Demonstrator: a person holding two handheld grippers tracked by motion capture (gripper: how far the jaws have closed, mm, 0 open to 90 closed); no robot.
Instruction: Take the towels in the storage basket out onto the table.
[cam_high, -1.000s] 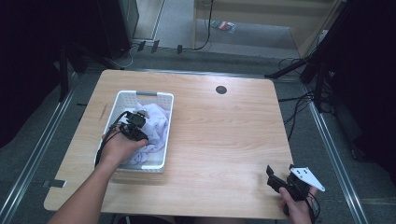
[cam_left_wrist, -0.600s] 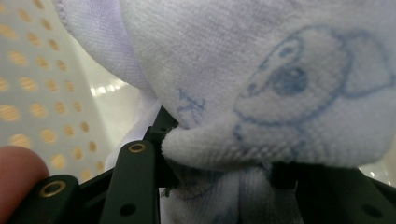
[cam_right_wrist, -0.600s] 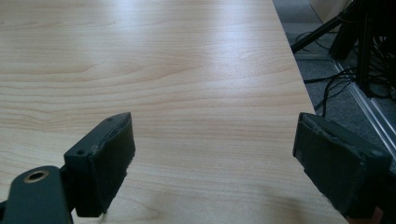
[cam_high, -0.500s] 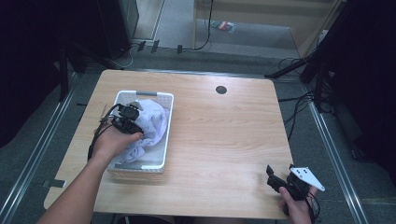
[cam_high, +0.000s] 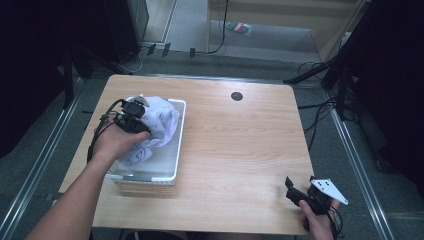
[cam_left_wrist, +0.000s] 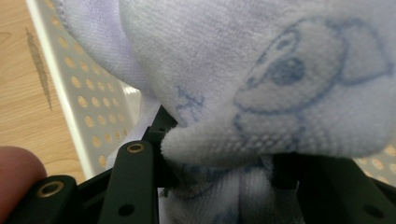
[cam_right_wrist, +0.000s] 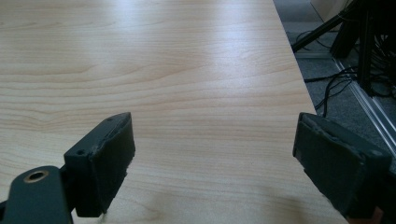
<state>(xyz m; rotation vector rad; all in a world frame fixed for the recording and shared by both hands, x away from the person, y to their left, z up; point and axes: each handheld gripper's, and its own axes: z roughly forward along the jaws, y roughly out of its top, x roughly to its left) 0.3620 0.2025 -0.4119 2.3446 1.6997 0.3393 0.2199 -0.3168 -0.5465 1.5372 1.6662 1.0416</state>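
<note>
A white cloth with blue printed figures lies bunched in a white perforated basket on the left of the wooden table. My left gripper is inside the basket at its far left and is shut on the cloth. In the left gripper view a thick fold of the cloth sits between the two black jaws of the left gripper, with the basket wall behind it. My right gripper rests near the table's front right corner, open. Bare wood shows between the jaws of the right gripper.
A round dark cable hole sits near the table's far edge. Beyond the right edge of the table lie floor cables and black stand legs. Metal rails run along the floor on both sides.
My left gripper has moved toward the far left of the basket, and the cloth has been drawn up and bunched there with it. The right gripper has stayed put.
</note>
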